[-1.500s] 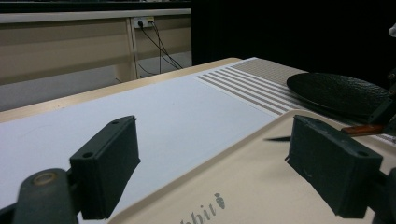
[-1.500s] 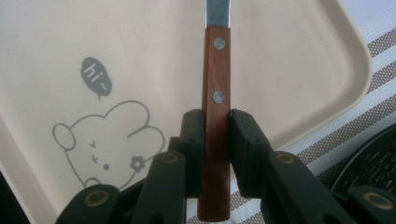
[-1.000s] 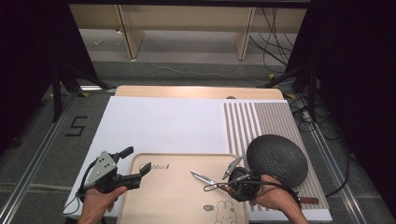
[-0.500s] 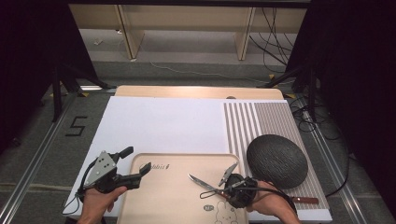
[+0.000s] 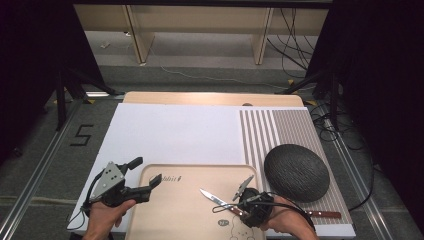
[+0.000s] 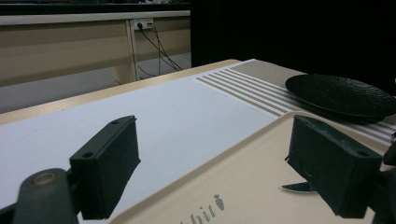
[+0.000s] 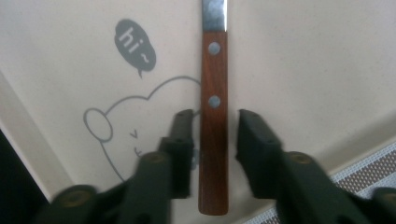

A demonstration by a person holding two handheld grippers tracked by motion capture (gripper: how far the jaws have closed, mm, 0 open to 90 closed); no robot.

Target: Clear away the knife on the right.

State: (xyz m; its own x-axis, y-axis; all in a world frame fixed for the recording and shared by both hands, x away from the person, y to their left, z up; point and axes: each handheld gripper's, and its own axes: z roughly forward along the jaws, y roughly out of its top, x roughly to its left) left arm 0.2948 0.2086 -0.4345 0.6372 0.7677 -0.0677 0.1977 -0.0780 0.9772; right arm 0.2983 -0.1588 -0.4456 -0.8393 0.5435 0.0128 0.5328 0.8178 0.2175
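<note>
A knife [image 5: 220, 201] with a wooden handle [image 7: 214, 140] lies on the beige tray [image 5: 180, 220], blade pointing to the far left. My right gripper [image 5: 240, 196] is low over the tray's near right part. In the right gripper view my right gripper [image 7: 215, 114] is open, its jaws straddling the handle with a small gap on each side. My left gripper [image 5: 147, 171] is open at the tray's left rim, holding nothing. In the left gripper view my left gripper [image 6: 210, 149] has wide jaws, and the knife's blade tip [image 6: 296, 187] shows by the right one.
A black textured plate [image 5: 296, 172] sits on the striped mat [image 5: 280, 130] to the right of the tray. A second wooden-handled knife [image 5: 324, 214] lies on the mat near the front right edge. A white mat [image 5: 175, 132] covers the table's middle.
My right gripper and the knife have shifted a little toward the table's near edge. The left gripper has stayed where it was.
</note>
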